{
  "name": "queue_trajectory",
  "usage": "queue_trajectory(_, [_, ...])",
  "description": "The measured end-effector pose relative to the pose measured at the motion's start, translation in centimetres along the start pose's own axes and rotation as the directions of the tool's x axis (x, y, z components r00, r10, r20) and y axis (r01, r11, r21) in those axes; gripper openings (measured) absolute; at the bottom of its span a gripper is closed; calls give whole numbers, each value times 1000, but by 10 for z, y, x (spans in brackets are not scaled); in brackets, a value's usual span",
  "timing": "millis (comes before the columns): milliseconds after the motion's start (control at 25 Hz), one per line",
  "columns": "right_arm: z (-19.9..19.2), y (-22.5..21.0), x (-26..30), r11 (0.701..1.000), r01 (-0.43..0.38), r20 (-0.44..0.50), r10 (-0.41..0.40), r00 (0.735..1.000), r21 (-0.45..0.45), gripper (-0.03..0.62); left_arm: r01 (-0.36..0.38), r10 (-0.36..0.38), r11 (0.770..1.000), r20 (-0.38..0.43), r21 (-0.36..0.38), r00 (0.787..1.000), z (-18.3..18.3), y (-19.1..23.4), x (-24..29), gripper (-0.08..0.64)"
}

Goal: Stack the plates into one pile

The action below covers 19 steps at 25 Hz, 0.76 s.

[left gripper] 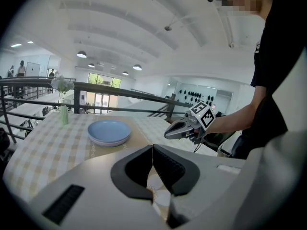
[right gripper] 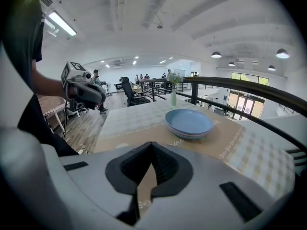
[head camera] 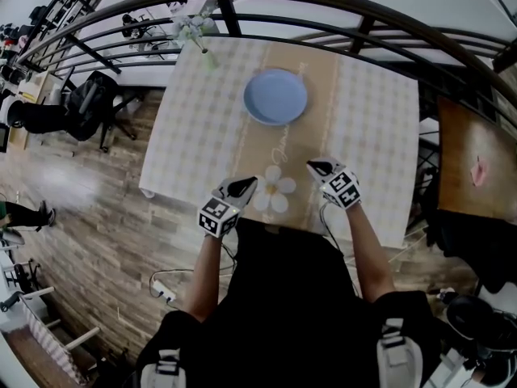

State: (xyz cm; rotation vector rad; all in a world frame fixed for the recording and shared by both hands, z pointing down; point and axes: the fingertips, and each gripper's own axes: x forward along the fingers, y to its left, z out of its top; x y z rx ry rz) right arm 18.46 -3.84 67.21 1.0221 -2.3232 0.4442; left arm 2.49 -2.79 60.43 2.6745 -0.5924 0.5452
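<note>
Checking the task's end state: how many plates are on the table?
2 for certain, in one pile on the table: a blue plate on top, a second plate whose rim shows beneath it. More may be nested unseen.

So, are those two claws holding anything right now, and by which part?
Nothing is held. The left gripper and the right gripper are both shut on nothing; the blue plates sit stacked on the table, apart from both.
</note>
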Motion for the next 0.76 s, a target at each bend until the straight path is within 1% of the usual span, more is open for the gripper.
queue_trajectory(240, [-2,3,-9,1000,-14,36,13,999,15,-3,-24,24,1000,1,-5,1000,-3,-12,3,3])
queue_trajectory(400, [-8,5,-17,1000,-7,44,6,999,17,-3,-39,39,999,-6,-13,999,-8,-20,0,3])
queue_trajectory(560, [-7,4,-23,1000,3,98,-6,995,28,-3,-53,53,998,-7,-19,999,-12,-25,-2,3])
queue_trajectory(760, [-23,8,-34,999,-6,61,3,998,52,-3,-53,53,998,1,-15,999,-12,-38,3,3])
